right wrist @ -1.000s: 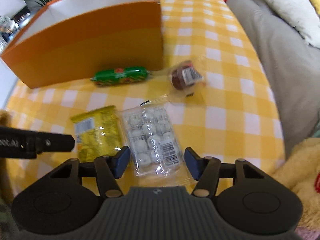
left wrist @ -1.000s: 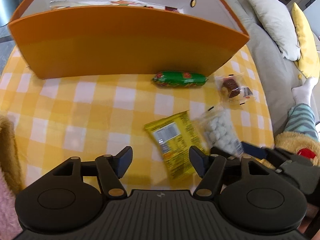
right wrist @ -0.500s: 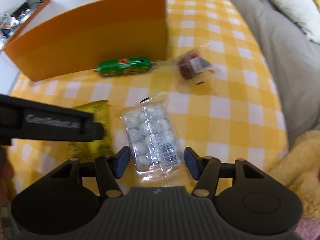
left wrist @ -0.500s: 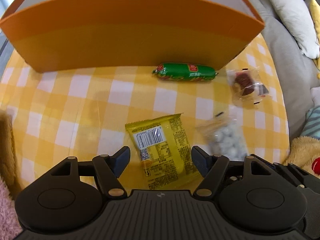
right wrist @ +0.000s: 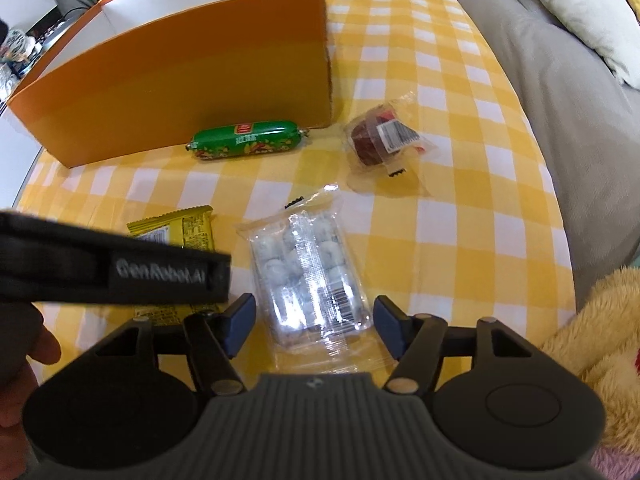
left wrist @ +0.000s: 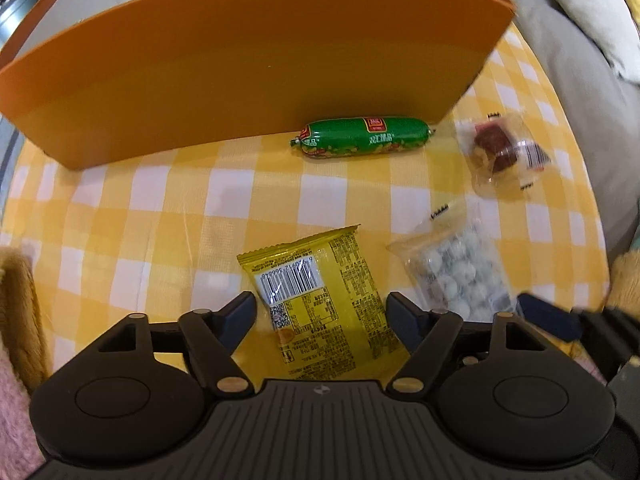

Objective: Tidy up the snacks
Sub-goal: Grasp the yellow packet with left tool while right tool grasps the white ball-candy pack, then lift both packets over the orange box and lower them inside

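Along the far edge of the counter (left wrist: 120, 216), under its yellow check cloth, stands the orange box (left wrist: 248, 60), the likely home for the snacks, with the green sausage (left wrist: 362, 136) lying just at the foot of its front wall. Toward the near edge, the yellow packet (left wrist: 320, 300) lies barcode up between the spread jaws of the left gripper (left wrist: 320, 316), whose pads stand clear of it on both sides. Just to its right lies the clear pack of white candies (right wrist: 308, 276), framed by the right gripper (right wrist: 314, 318), whose jaws are opening and do not press on the wrapper. Further right, off the box's right corner, sits the clear wrapped brown cake (right wrist: 380, 140). The step in hand looks like a paired pickup, each gripper lined over its own snack; the next move calls for lowering until the pads flank the thin packets, then closing gently, since flat film can slip or buckle. The left wrist view shows the yellow packet whole, while in the right wrist view the left gripper hides most of it; the right view alone shows the box's white inner wall.
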A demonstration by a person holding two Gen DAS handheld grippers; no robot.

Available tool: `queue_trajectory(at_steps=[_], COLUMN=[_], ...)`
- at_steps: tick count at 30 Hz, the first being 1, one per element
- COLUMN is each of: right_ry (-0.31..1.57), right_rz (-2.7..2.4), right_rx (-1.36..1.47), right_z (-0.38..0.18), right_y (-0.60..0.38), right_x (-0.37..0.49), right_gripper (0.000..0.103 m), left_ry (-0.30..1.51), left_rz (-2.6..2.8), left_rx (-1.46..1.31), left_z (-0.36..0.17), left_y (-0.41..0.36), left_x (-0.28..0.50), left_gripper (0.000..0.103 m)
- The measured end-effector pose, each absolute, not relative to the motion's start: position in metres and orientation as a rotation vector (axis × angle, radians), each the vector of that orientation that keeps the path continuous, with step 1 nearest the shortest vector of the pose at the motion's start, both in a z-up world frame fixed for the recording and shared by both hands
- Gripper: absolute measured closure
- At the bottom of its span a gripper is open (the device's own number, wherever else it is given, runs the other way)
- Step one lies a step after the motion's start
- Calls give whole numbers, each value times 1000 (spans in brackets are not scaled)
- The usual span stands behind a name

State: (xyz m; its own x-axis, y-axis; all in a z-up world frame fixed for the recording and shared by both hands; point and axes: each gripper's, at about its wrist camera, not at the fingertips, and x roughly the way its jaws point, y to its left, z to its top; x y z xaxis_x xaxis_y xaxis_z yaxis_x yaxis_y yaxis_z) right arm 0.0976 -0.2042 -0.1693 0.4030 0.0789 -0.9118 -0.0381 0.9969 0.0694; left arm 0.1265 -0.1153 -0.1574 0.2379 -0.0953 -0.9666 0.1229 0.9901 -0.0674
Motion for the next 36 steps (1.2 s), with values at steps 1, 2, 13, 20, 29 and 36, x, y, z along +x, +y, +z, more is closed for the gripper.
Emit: queue_trajectory(at_steps=[1,2,13,20,29,36], right_ry=[1151,1148,1133,1116,1101,1103], right_rz=[81,89,163,181,179,178], right_rx=[30,19,-40,-72,-127,-118], right_z=[-169,-170,-173,-177,-175,-172], right_y=[-203,-201,-194,-193,-186,-185], right_x=[98,98,105,112,109,104], right_gripper=[38,37,28,28,45,48], left_ry=[1326,1330,1400,1359,1303,1279], left_rz=[-158,-173,-198,-194,-224,-245], left_rx=[47,66,180,151,147,86], left_z=[-157,-156,-162,-162,-149,-139], left_y=[-116,-115,-82,-80,-63,-56], left_x=[127,128,145,135,115,111], left_gripper=[26,29,17,17,43,45])
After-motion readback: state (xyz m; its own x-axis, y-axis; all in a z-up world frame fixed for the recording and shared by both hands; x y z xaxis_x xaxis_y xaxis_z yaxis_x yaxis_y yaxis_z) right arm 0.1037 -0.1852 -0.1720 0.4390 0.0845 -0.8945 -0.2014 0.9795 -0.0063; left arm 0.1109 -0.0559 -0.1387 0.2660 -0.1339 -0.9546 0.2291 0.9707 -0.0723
